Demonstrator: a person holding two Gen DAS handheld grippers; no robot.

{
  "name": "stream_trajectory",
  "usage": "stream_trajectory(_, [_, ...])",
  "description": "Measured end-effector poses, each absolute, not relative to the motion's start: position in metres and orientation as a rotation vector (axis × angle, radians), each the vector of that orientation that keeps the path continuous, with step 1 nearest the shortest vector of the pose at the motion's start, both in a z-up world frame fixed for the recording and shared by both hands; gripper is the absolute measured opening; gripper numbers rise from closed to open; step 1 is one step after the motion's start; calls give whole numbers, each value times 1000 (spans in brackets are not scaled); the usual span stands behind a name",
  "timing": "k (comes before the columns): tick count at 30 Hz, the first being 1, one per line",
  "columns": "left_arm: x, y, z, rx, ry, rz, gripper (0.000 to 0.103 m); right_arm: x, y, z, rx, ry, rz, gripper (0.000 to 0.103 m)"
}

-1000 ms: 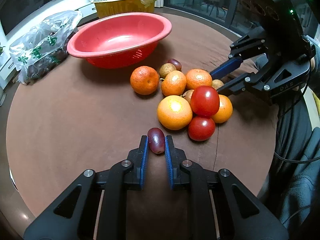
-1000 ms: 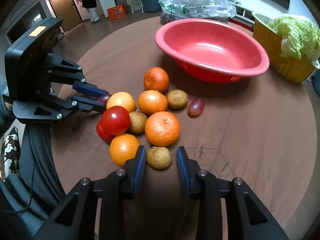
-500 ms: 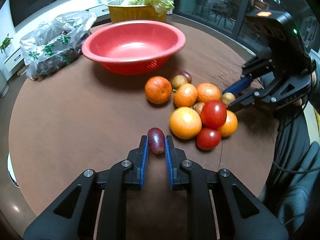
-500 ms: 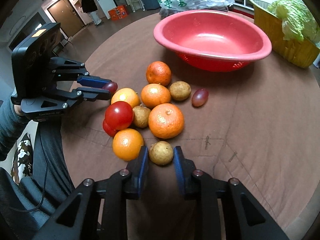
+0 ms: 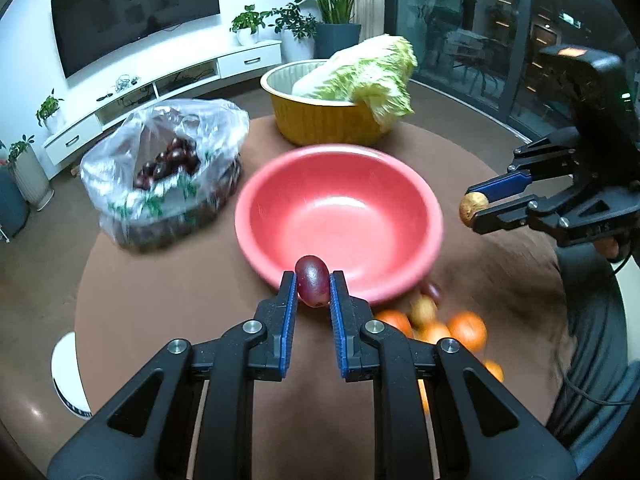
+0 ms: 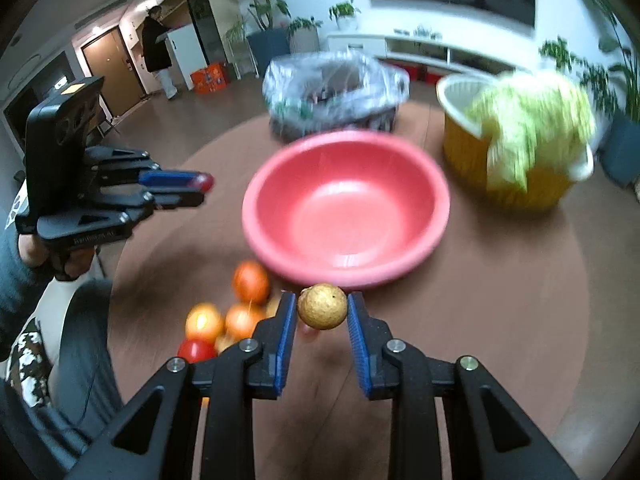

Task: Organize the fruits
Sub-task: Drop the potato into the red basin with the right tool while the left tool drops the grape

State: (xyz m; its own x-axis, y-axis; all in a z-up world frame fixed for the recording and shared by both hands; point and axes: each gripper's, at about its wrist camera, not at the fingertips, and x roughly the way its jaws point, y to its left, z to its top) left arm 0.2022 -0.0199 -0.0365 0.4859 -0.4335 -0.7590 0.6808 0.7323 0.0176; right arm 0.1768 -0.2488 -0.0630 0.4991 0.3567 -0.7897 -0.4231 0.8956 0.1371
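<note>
Living room, round brown table [image 5: 168, 280], TV and white console along back wall. Left gripper [image 5: 313, 280] clamped on dark purple grape-like fruit [image 5: 312, 286], held in air at near rim of red bowl [image 5: 340, 216]; in right wrist view same left gripper [image 6: 202, 190] visible left of bowl, red-purple tip showing between blue pads. Right gripper [image 6: 322, 307] clamped on small tan round fruit [image 6: 322, 306], also lifted, just short of bowl's near rim [image 6: 344, 276]; from left wrist view right gripper [image 5: 476, 206] at bowl's right side, tan fruit [image 5: 473, 208] pinched at fingertips. Red bowl mid-table, nothing visible inside. Loose pile of oranges [image 6: 244, 300] and one red tomato [image 6: 196, 350] on table below and near side of bowl, blurred; oranges [image 5: 466, 330] also seen right of left gripper's fingers. Behind bowl: clear plastic bag [image 5: 168, 172] holding dark fruit, left; yellow basin [image 5: 328, 120] with napa cabbage [image 5: 368, 76], right. Potted plants at back wall. Standing person [image 6: 156, 52] near doorway, far background in right wrist view.
</note>
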Motion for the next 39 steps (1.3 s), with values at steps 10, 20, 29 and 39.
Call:
stream_trajectory(10, [259, -63, -66, 469, 914, -682, 15, 253, -222, -87, -225, 1029, 426, 28])
stream_trajectory(20, [271, -78, -90, 512, 963, -678, 16, 279, -214, -122, -280, 1115, 395, 30])
stream_trajectory(29, [275, -79, -99, 517, 983, -678, 16, 280, -217, -114, -261, 1093, 387, 48])
stream_trajectory(39, [284, -106, -120, 584, 1016, -689, 16, 231, -258, -55, -166, 930, 311, 49])
